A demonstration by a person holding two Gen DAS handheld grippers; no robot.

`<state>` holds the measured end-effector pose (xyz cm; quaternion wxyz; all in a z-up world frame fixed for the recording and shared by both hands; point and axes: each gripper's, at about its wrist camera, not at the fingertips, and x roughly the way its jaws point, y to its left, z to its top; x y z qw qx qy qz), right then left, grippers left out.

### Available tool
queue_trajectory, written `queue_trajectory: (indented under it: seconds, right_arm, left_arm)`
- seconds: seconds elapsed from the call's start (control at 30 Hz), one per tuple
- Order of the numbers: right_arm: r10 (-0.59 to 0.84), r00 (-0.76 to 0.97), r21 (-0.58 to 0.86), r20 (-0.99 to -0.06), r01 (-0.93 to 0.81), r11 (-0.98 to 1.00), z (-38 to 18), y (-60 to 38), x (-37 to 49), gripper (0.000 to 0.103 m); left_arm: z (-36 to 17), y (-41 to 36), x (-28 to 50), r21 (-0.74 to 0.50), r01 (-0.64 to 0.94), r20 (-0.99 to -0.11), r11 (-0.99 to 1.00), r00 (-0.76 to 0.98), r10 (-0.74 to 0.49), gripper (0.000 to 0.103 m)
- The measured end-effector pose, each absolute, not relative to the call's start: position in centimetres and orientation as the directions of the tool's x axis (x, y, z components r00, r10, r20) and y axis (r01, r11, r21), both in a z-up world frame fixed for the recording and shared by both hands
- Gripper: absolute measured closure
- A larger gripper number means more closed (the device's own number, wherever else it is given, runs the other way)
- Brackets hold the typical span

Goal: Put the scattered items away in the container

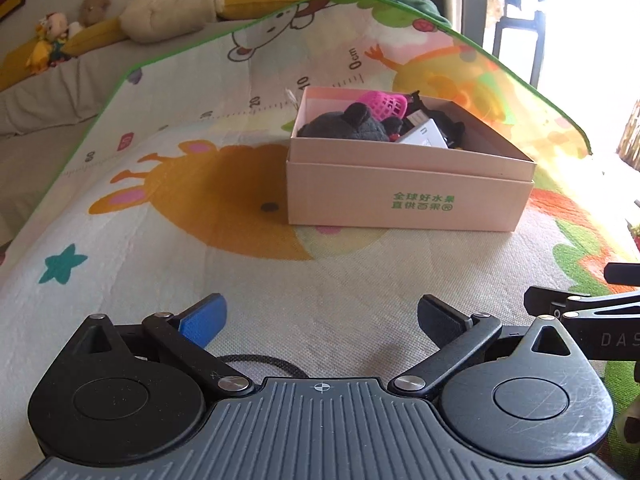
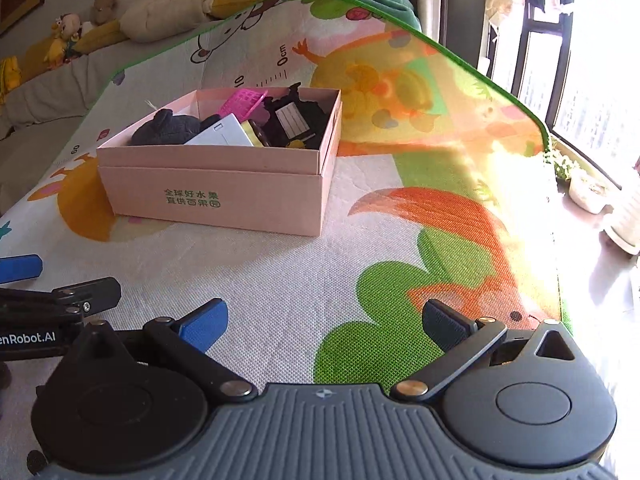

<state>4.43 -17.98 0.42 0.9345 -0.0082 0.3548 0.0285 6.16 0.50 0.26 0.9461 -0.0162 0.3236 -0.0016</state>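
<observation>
The pink cardboard box (image 1: 408,196) stands on the cartoon play mat (image 1: 248,280), and the things to tidy lie inside it: a dark grey plush toy (image 1: 344,126), a pink plastic basket (image 2: 244,102), a white card-like box (image 2: 222,134) and some black pieces (image 2: 292,118) that I cannot name. On the parts of the mat which both views show, no loose item lies outside the box, so I judge the collecting is finished or almost finished.

The left gripper (image 1: 320,320) has its jaws spread wide with only mat between them. The right gripper (image 2: 322,322) is the same, spread wide and carrying nothing. Both hang low over the mat, near each other and well apart from the box.

To do this step well, I think the person should first look along the mat edges and behind the box for anything missed. The white box leans high against the toy, so one gripper could press it flatter, gently, while the other steadies the box wall so it does not slide on the mat
</observation>
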Motion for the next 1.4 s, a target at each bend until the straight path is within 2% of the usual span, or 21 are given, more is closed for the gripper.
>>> queue_trajectory:
  seconds: [0.07,0.27,0.43,1.4]
  right_arm:
    - [0.078,0.726,0.031,-0.684,-0.078,0.996,0.12,-18.31,4.75,0.000]
    - [0.043,0.741,0.007,-0.671,-0.052,0.999,-0.20,-17.68,5.15,0.000]
    - [0.045,0.770,0.012,-0.637,-0.048,0.999,-0.56,-17.75,5.38,0.000]
    - [0.041,0.770,0.006,-0.636,-0.048,0.999,-0.58,-17.61,5.49,0.000]
  left_arm:
    - [0.17,0.53,6.57,-0.036,-0.022,-0.618,0.999,0.787,-0.005,0.000]
    - [-0.22,-0.16,7.09,0.021,-0.027,-0.638,0.999,0.769,0.034,0.000]
    - [-0.28,-0.04,7.06,0.023,-0.027,-0.639,0.999,0.769,0.036,0.000]
    - [-0.23,0.04,7.04,0.022,-0.027,-0.640,0.999,0.768,0.034,0.000]
